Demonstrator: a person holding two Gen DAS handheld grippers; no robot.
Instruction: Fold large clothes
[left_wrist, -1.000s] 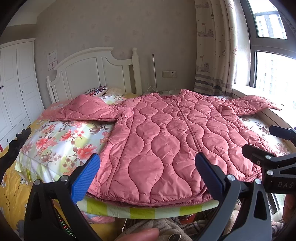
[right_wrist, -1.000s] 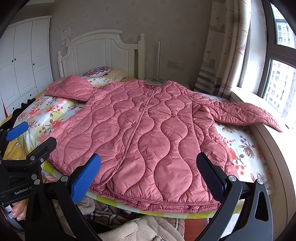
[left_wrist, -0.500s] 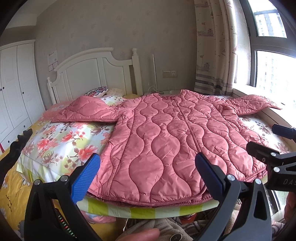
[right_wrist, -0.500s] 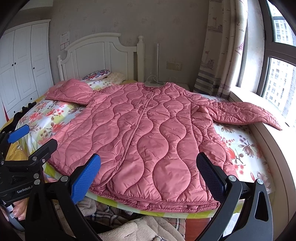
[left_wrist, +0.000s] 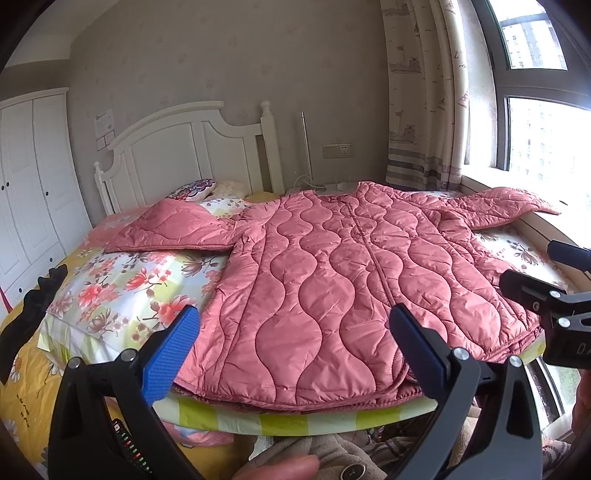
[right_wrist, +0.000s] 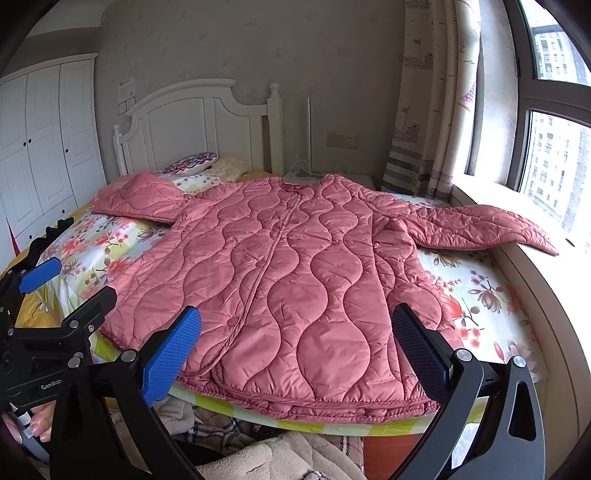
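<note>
A large pink quilted coat (left_wrist: 332, 280) lies spread flat, front up, on the bed, hem toward me; it also shows in the right wrist view (right_wrist: 295, 273). One sleeve (left_wrist: 166, 229) stretches left over the pillows, the other (right_wrist: 480, 225) reaches right onto the window sill. My left gripper (left_wrist: 291, 343) is open and empty, held just short of the hem. My right gripper (right_wrist: 295, 343) is open and empty, also just before the hem. Each gripper shows at the edge of the other's view: the right one (left_wrist: 546, 302), the left one (right_wrist: 55, 295).
The bed has a floral quilt (left_wrist: 129, 291) and a white headboard (right_wrist: 192, 125). A white wardrobe (left_wrist: 29, 192) stands at the left. Window and curtain (right_wrist: 428, 110) are at the right. Beige and plaid fabric (right_wrist: 266, 446) lies below the foot of the bed.
Both views have risen and tilted slightly, so the coat sits a little lower in frame. Both grippers stay open; the coat has not moved.
</note>
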